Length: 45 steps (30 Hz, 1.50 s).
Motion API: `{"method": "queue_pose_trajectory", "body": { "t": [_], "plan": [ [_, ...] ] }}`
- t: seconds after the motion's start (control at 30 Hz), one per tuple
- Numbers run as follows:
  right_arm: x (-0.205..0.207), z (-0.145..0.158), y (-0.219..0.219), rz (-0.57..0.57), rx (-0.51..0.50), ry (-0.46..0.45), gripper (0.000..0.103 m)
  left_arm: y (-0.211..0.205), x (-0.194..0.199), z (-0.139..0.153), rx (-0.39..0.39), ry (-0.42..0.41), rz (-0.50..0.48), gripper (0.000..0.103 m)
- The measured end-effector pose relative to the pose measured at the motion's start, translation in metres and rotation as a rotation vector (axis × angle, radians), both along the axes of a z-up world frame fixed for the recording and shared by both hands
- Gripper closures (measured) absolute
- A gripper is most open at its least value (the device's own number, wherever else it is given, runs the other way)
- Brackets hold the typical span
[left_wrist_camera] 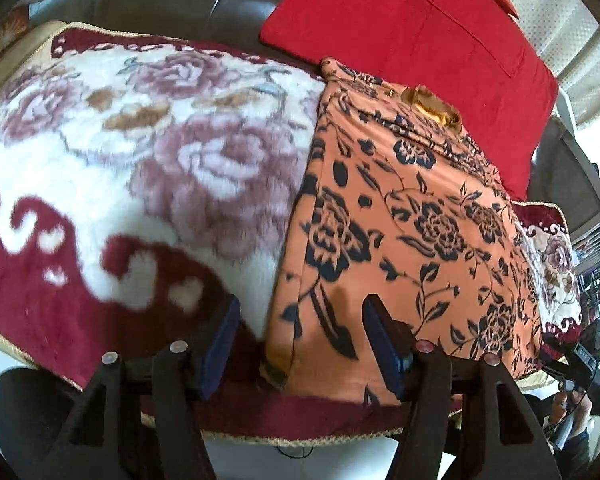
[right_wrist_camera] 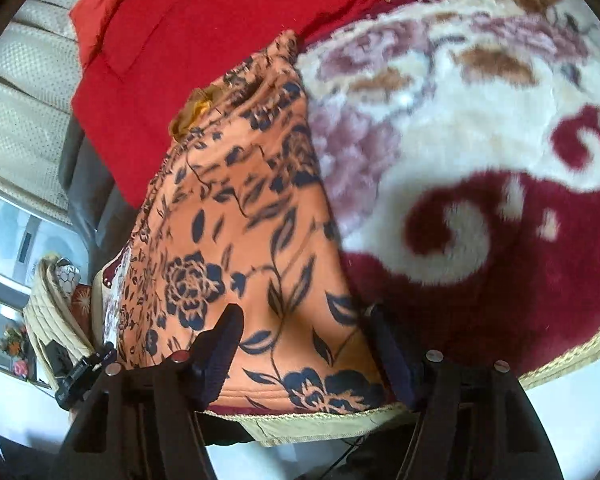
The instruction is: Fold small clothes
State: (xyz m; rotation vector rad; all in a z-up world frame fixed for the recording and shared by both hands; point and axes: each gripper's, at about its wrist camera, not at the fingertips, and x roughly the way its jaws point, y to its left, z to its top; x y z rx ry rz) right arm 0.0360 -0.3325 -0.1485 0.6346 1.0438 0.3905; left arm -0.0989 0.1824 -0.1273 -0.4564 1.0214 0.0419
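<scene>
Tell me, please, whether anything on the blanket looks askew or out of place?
Mostly tidy. The orange flowered garment lies folded flat on the plush blanket, beside the red cloth. One oddity: a small yellow-gold bit of fabric pokes up at its far end, perhaps a collar or lining left untucked.

No legible txt, label or brand anywhere; only a small black device (left_wrist_camera: 584,354) beside the orange floral garment (left_wrist_camera: 400,220) shows marks, too blurred to read.

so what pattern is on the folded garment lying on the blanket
Orange with dark navy roses and leaves, clearest in the left wrist view.
</scene>
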Motion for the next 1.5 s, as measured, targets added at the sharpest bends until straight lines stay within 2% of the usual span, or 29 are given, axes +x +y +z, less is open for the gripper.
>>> {"method": "queue_pose_trajectory", "body": {
  "t": [0.07, 0.17, 0.27, 0.33, 0.37, 0.4, 0.43, 0.47, 0.5, 0.6, 0.67, 0.73, 0.83, 0.9, 0.93, 0.97, 1.0, 1.03, 1.1, 1.13, 1.17, 1.2, 1.27, 1.33, 1.4, 1.43, 1.5],
  "plan": [
    [-0.006, 0.003, 0.001, 0.014, 0.016, -0.016, 0.055, -0.002, -0.005, 0.004, 0.005, -0.01, 0.003, 0.039],
    [-0.01, 0.0, -0.001, 0.011, 0.018, -0.018, 0.056, -0.005, -0.007, 0.006, 0.011, -0.025, -0.006, 0.039],
    [-0.008, -0.011, -0.006, -0.01, 0.052, 0.009, 0.056, -0.008, -0.001, -0.005, 0.033, 0.02, -0.01, 0.04],
    [-0.01, -0.009, -0.004, -0.004, 0.046, 0.0, 0.056, -0.014, -0.001, -0.004, 0.076, 0.02, -0.023, 0.041],
    [-0.01, -0.008, -0.003, 0.005, 0.036, -0.007, 0.056, -0.017, -0.002, -0.003, 0.099, 0.023, -0.034, 0.045],
    [-0.01, -0.007, -0.002, 0.009, 0.022, -0.007, 0.058, -0.018, -0.002, -0.004, 0.113, 0.031, -0.038, 0.062],
    [-0.01, -0.007, -0.001, 0.012, 0.01, 0.0, 0.066, -0.017, -0.002, -0.006, 0.139, 0.051, -0.033, 0.076],
    [-0.01, -0.007, 0.0, 0.016, 0.004, 0.008, 0.079, -0.014, -0.002, -0.007, 0.145, 0.056, -0.031, 0.085],
    [-0.01, -0.006, 0.001, 0.02, -0.003, 0.009, 0.084, -0.011, -0.003, -0.007, 0.123, 0.05, -0.031, 0.09],
    [-0.016, 0.006, 0.001, 0.024, -0.005, -0.007, 0.089, -0.007, -0.012, 0.009, 0.077, -0.001, -0.02, 0.093],
    [-0.023, 0.02, -0.002, 0.019, 0.01, -0.046, 0.089, -0.012, -0.02, 0.025, 0.099, -0.057, -0.028, 0.093],
    [-0.023, 0.022, -0.004, 0.018, 0.0, -0.044, 0.088, -0.012, -0.021, 0.028, 0.103, -0.072, -0.016, 0.093],
    [-0.015, 0.005, -0.003, 0.012, -0.024, 0.017, 0.083, -0.01, -0.011, 0.006, 0.108, -0.001, -0.02, 0.092],
    [-0.012, -0.004, -0.001, 0.009, -0.034, 0.052, 0.066, -0.008, -0.01, -0.008, 0.087, 0.033, -0.007, 0.089],
    [-0.013, -0.004, 0.0, 0.014, -0.004, 0.042, 0.047, -0.008, -0.011, -0.008, 0.081, 0.025, 0.0, 0.085],
    [-0.013, -0.002, 0.002, 0.015, 0.01, 0.029, 0.036, -0.007, -0.012, -0.008, 0.071, 0.017, -0.001, 0.082],
    [-0.013, 0.001, 0.006, 0.015, -0.007, 0.018, 0.036, -0.007, -0.012, -0.007, 0.058, 0.013, -0.007, 0.072],
    [-0.012, 0.001, 0.008, 0.018, -0.022, 0.016, 0.036, -0.008, -0.011, -0.007, 0.049, 0.011, -0.011, 0.068],
    [-0.009, -0.002, 0.012, 0.024, -0.036, 0.023, 0.037, -0.011, -0.009, -0.007, 0.067, 0.016, -0.015, 0.068],
    [-0.007, -0.005, 0.013, 0.02, -0.047, 0.036, 0.053, -0.016, -0.007, -0.007, 0.084, 0.02, -0.019, 0.068],
    [-0.005, -0.008, 0.012, 0.017, -0.065, 0.054, 0.084, -0.018, -0.006, -0.007, 0.104, 0.03, -0.026, 0.073],
    [-0.004, -0.011, 0.01, 0.018, -0.056, 0.073, 0.091, -0.019, -0.005, -0.008, 0.13, 0.041, -0.027, 0.095],
    [-0.006, -0.001, 0.009, 0.029, -0.039, 0.056, 0.095, -0.013, -0.006, -0.002, 0.099, 0.041, -0.023, 0.095],
    [-0.017, 0.027, 0.002, 0.028, 0.018, -0.008, 0.096, -0.007, -0.017, 0.025, 0.075, -0.032, 0.008, 0.095],
    [-0.026, 0.05, -0.004, 0.018, 0.014, -0.069, 0.096, -0.004, -0.028, 0.051, 0.055, -0.108, 0.022, 0.095],
    [-0.028, 0.056, -0.009, 0.009, 0.027, -0.084, 0.096, -0.003, -0.029, 0.056, 0.07, -0.121, 0.025, 0.095],
    [-0.023, 0.045, -0.012, 0.008, 0.024, -0.058, 0.096, -0.002, -0.025, 0.048, 0.085, -0.096, 0.019, 0.095]
  ]
}}
